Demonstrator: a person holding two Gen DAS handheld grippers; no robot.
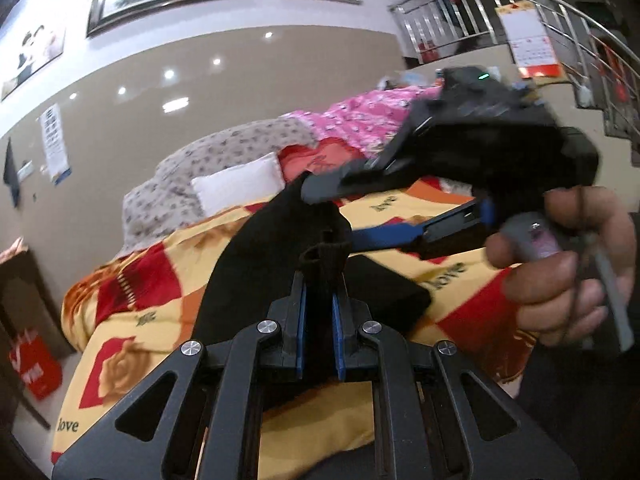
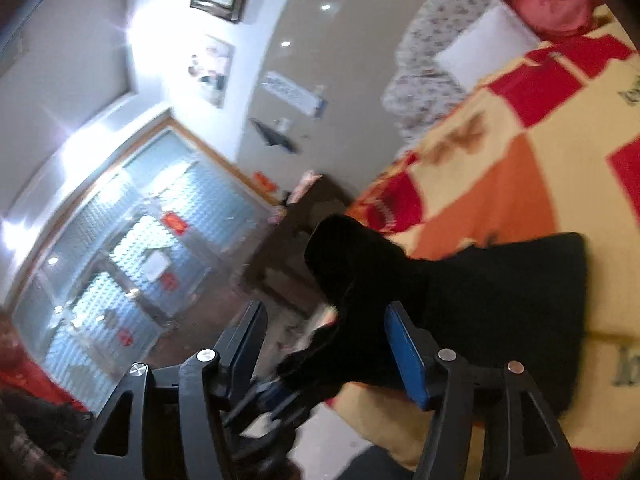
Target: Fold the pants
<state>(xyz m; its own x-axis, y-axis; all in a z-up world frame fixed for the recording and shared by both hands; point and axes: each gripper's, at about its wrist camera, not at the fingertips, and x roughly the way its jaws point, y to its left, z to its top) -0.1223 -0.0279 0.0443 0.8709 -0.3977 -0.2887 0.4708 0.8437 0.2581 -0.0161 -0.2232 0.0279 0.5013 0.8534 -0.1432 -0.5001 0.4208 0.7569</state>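
Bedspread (image 1: 400, 412) below; left hand-held gripper (image 1: 319, 280) pinches black pants (image 1: 256, 272), right hand-held gripper (image 2: 326, 312) spread

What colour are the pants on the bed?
Plain black pants, no pattern visible; clearest in the right wrist view.

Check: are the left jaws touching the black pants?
Touching. The left wrist view shows the left gripper with its jaws clamped on a bunched fold of the black pants, cloth pinched between the blue pads.
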